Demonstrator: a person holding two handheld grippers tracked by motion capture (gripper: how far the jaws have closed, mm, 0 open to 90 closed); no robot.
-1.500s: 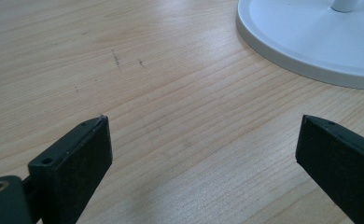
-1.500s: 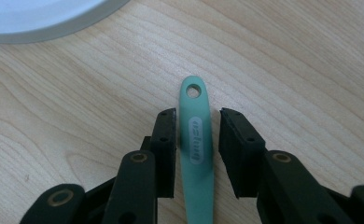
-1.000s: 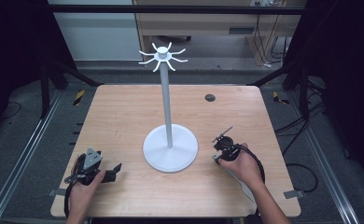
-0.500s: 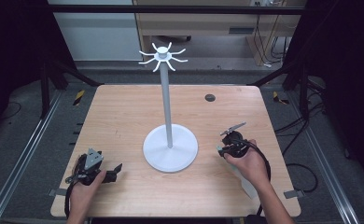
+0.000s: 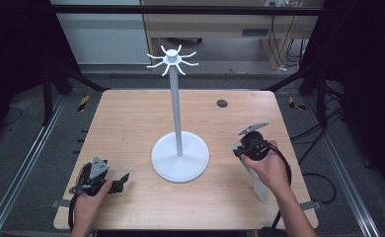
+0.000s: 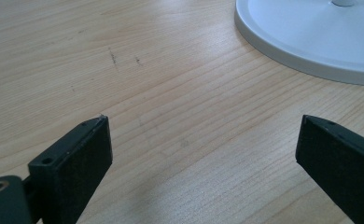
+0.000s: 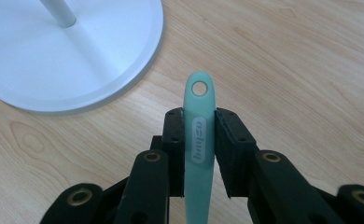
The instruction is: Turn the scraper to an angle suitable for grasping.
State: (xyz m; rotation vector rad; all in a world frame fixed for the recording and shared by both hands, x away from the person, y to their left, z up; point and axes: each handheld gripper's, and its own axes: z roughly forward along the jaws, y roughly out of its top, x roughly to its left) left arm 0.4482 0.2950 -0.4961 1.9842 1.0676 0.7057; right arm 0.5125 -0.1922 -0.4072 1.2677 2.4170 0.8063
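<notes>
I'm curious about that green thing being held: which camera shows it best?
The right gripper view: the green handle stands close up between the right gripper jaws, its hanging hole clear. The high view shows a small green tip at that gripper. The left gripper view faces table instead.

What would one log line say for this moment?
right tool: shut on mint-green handle | left tool: open, over table | white stand: hooks bare

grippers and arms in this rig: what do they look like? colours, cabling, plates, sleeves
Both grippers are black, each with two flat, blocky jaws on linkage arms with brass-coloured pivot bushings. The left gripper carries a grey three-cornered plate on top; the right gripper has one too, seen edge-on. A black cable loops back from the right one along the forearm, and another trails from the left. No sleeves: the forearms are bare.
</notes>
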